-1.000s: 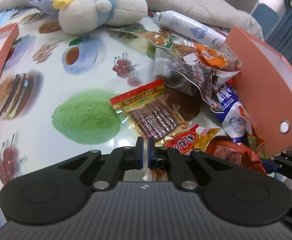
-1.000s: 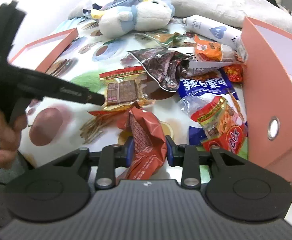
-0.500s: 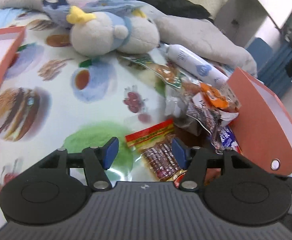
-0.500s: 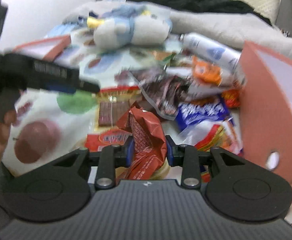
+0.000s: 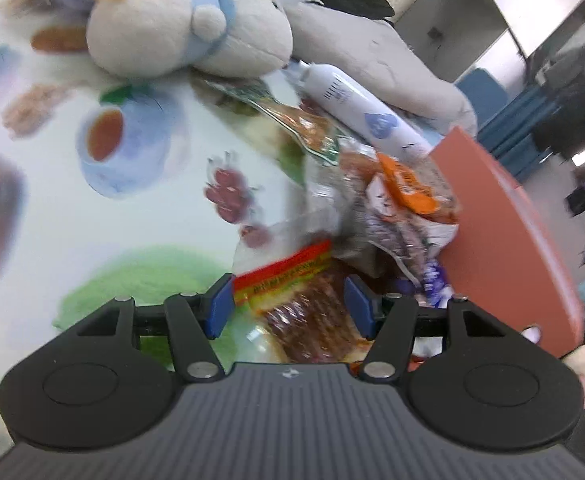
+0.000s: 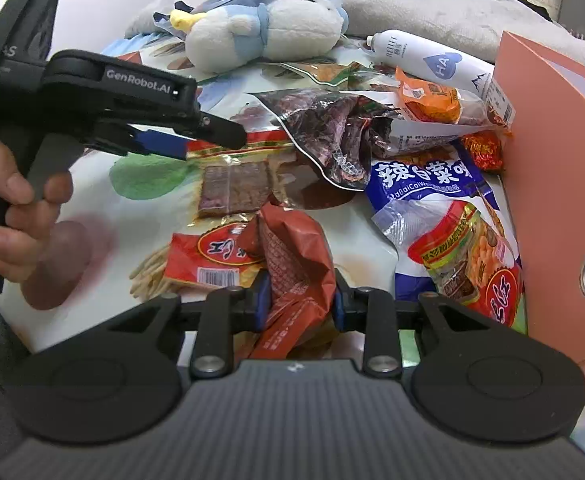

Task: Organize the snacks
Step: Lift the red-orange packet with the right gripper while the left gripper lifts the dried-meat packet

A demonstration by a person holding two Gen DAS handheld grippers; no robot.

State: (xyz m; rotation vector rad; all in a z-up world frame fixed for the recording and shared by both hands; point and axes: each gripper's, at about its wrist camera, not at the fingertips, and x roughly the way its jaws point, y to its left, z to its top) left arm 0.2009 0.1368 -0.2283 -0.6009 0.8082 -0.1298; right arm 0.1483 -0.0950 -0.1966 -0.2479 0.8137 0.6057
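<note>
While the right gripper [image 6: 297, 306] was closing its jaws on a crumpled red snack packet [image 6: 292, 264], the left gripper [image 5: 288, 306] hovered with jaws apart over a clear packet of dried meat [image 6: 234, 188] beside the snack pile near the orange box [image 6: 552, 168].

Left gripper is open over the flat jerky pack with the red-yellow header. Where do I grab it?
Probably by the red-yellow header strip of the jerky pack, coming from above with the left gripper. The pack lies flat on the cloth, so only its thin sealed edge offers something to pinch.
</note>
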